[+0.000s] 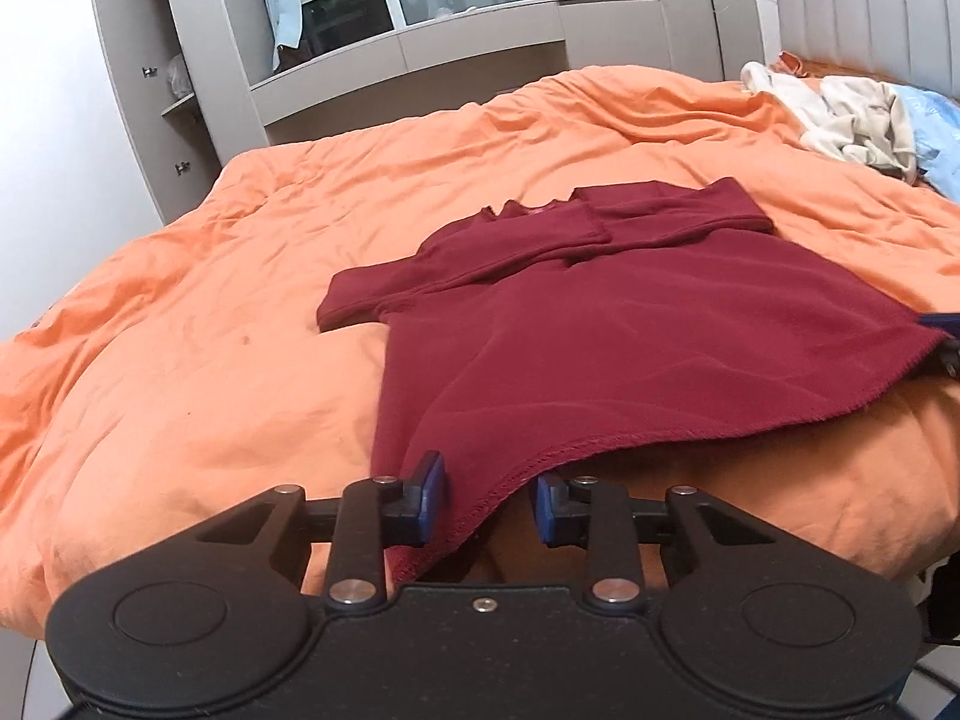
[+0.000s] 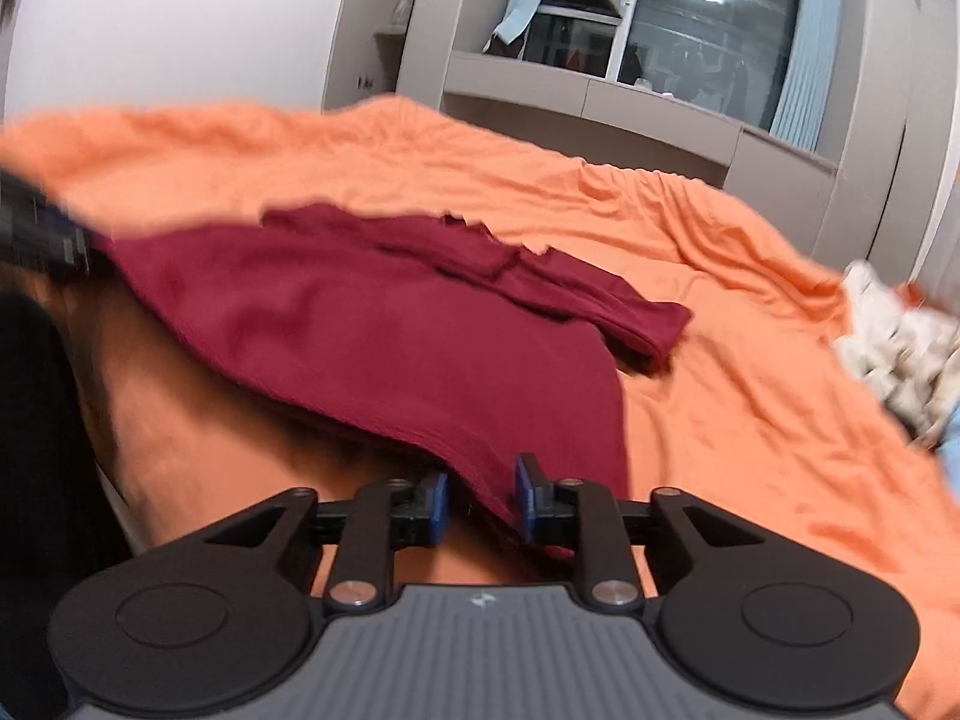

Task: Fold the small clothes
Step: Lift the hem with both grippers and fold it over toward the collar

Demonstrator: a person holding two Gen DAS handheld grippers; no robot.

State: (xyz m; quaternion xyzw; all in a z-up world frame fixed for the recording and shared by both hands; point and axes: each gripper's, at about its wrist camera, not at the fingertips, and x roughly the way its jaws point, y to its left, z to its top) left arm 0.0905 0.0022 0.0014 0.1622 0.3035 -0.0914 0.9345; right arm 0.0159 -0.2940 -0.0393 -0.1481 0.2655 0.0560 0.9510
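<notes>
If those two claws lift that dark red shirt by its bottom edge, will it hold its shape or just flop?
The red shirt will probably flop: its hem already sags between the left gripper and the right gripper. It looks light and thin. The folded-in sleeves may slide open on the orange bedcover.
</notes>
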